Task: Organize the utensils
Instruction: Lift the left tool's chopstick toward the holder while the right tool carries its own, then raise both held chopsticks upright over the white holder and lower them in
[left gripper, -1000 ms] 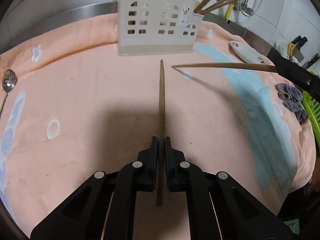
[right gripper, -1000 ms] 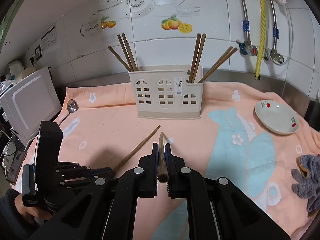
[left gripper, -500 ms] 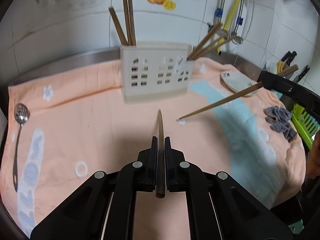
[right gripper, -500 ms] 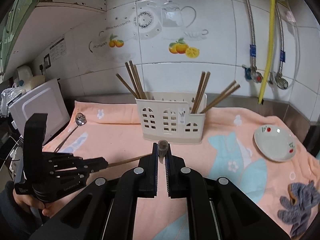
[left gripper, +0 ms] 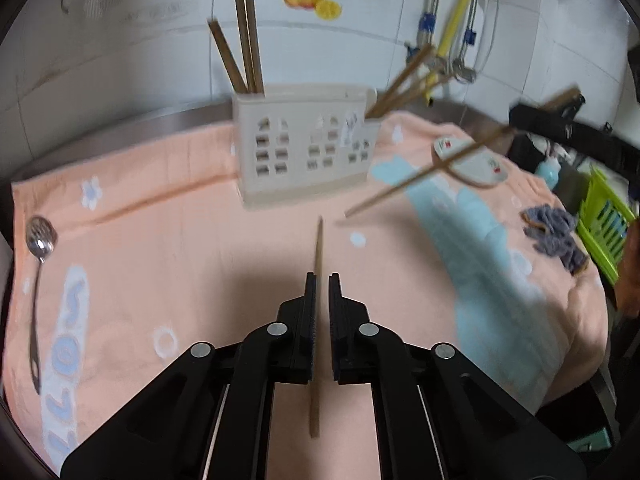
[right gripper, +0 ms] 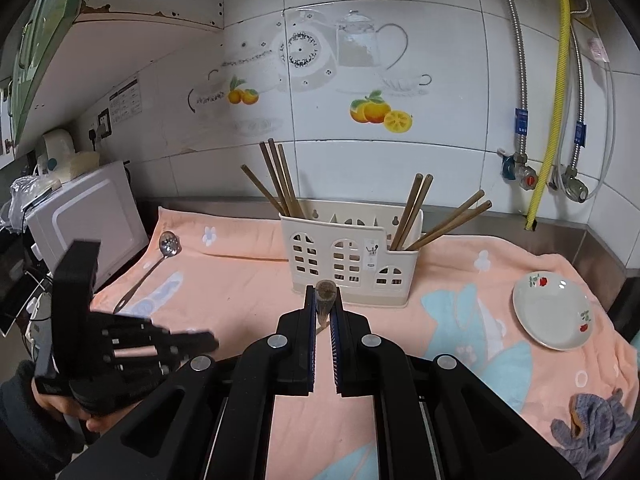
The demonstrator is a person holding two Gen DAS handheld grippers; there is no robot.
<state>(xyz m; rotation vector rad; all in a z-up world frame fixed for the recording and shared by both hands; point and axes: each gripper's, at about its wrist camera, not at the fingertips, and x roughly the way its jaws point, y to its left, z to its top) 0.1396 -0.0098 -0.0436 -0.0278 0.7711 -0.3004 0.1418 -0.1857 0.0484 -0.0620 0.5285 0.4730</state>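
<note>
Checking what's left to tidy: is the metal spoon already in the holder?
No, the spoon lies on the towel, left of the holder.

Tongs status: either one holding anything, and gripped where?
Left tongs clamp a brown wooden chopstick along its rear part, butt sticking out behind. Right tongs pinch another chopstick near its thick end.

A peach towel (right gripper: 248, 280), printed with pale blue shapes and white flowers, is seen. A cream holder (right gripper: 352, 264) with brown chopsticks (right gripper: 280, 176) is shown. At 3 o'clock a white plate (right gripper: 552, 312) with red motifs is seen, and a grey cloth (right gripper: 592, 432) at 5.
</note>
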